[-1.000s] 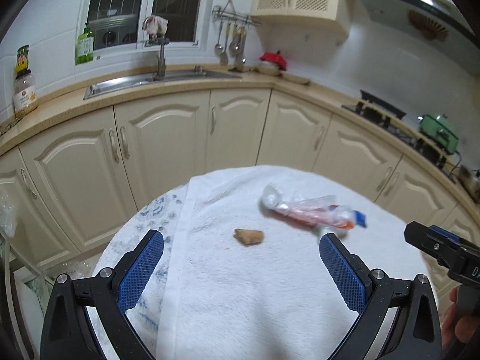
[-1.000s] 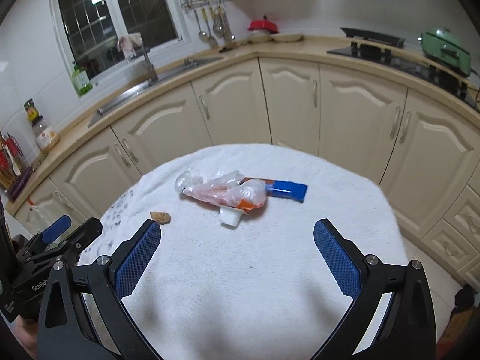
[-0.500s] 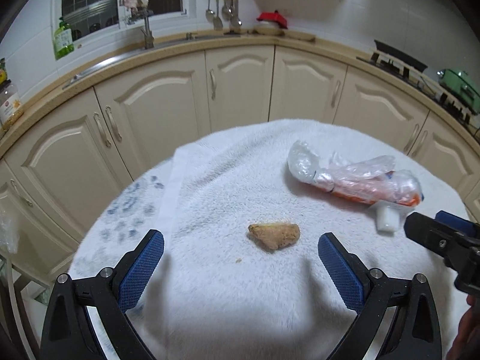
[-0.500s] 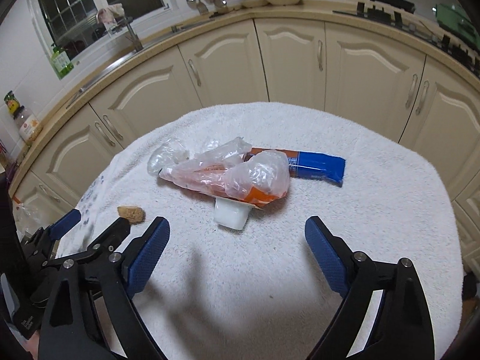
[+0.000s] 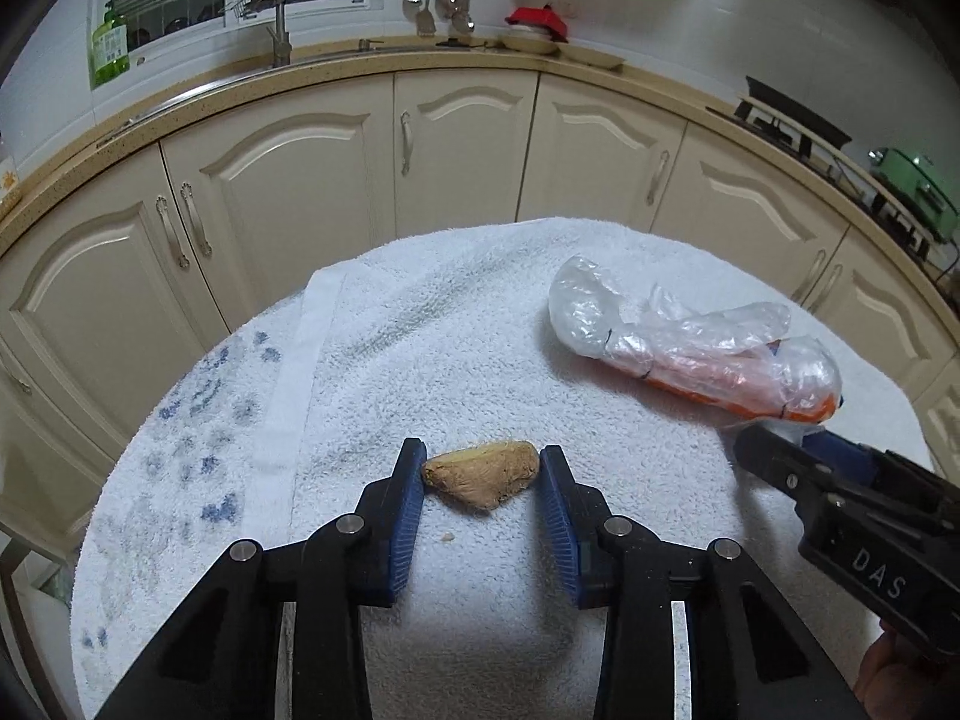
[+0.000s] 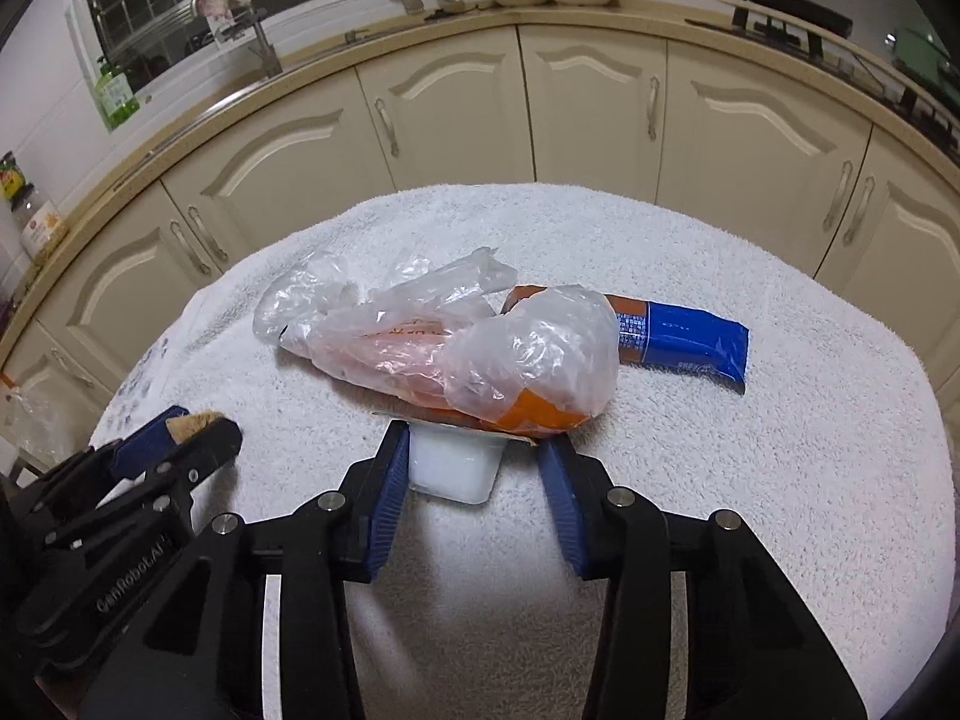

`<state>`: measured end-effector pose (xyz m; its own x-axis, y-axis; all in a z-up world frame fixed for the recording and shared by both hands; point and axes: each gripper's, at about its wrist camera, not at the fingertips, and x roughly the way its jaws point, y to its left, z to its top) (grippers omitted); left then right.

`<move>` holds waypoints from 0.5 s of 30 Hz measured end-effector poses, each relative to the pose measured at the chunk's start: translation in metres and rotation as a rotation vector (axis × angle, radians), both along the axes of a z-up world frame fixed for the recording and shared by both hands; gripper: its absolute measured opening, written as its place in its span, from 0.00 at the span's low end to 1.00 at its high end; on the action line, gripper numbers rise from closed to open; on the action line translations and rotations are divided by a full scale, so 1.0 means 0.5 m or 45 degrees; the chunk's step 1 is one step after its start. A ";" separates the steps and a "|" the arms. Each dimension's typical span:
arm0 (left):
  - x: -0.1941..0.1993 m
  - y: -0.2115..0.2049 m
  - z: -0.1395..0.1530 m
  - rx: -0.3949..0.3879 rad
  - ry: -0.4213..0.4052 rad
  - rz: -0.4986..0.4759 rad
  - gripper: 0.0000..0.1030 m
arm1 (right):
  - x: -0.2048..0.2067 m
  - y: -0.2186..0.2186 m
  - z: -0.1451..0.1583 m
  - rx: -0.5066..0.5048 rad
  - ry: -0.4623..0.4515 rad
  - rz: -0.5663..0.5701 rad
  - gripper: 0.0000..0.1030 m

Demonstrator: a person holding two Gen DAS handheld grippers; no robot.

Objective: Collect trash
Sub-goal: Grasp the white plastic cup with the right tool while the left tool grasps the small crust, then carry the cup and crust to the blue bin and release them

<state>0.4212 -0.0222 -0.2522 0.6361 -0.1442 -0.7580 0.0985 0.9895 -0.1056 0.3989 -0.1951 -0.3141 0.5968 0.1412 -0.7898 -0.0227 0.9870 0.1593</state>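
A brown lump of food scrap (image 5: pixel 480 474) lies on the white towel (image 5: pixel 420 348). My left gripper (image 5: pixel 483 456) is closing, and both blue pads touch the lump's ends. In the right wrist view a small white plastic cup (image 6: pixel 453 468) sits under a crumpled clear bag with an orange wrapper (image 6: pixel 468 354). My right gripper (image 6: pixel 474 438) is closing around the cup: its left pad touches it, and a gap remains at the right pad. A blue and brown wrapper (image 6: pixel 684 342) lies behind the bag. The left gripper (image 6: pixel 198 426) shows at the lower left.
The towel (image 6: pixel 750 480) covers a round table that drops off on all sides. Cream kitchen cabinets (image 5: pixel 468 150) curve behind it under a counter with a sink tap (image 5: pixel 279 36). A stove (image 5: pixel 792 120) and a green pot (image 5: pixel 912 174) stand at the right.
Both grippers have come down and forward to the table. The left jaws narrowed from wide open onto the brown lump. The right jaws narrowed around the white cup.
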 end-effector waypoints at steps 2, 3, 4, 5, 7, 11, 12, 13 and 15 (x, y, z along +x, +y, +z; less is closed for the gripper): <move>0.009 0.002 -0.001 -0.019 -0.009 -0.004 0.33 | -0.010 -0.006 0.002 0.022 0.000 0.015 0.42; 0.013 0.003 0.000 -0.022 -0.017 -0.008 0.32 | -0.016 -0.010 0.003 0.033 0.000 0.022 0.42; 0.007 0.008 0.001 -0.026 -0.028 -0.016 0.32 | -0.027 -0.015 0.005 0.050 -0.002 0.030 0.42; 0.007 0.011 0.003 -0.042 -0.030 -0.024 0.32 | -0.034 -0.018 0.007 0.055 -0.005 0.034 0.42; -0.004 0.018 0.005 -0.056 -0.033 -0.030 0.32 | -0.055 -0.028 0.013 0.062 -0.010 0.040 0.42; -0.031 0.026 0.017 -0.081 -0.058 -0.027 0.32 | -0.103 -0.055 0.027 0.097 -0.016 0.044 0.42; -0.059 0.039 0.021 -0.087 -0.069 -0.030 0.32 | -0.114 -0.061 0.030 0.107 -0.018 0.041 0.42; -0.070 0.039 0.024 -0.090 -0.078 -0.033 0.32 | -0.124 -0.066 0.033 0.114 -0.023 0.039 0.42; -0.100 0.037 0.037 -0.092 -0.104 -0.043 0.32 | -0.144 -0.078 0.042 0.125 -0.032 0.036 0.42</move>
<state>0.3712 -0.0038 -0.2338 0.6893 -0.2188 -0.6906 0.1425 0.9756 -0.1669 0.3267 -0.2342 -0.2932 0.6112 0.2339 -0.7562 -0.0555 0.9656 0.2539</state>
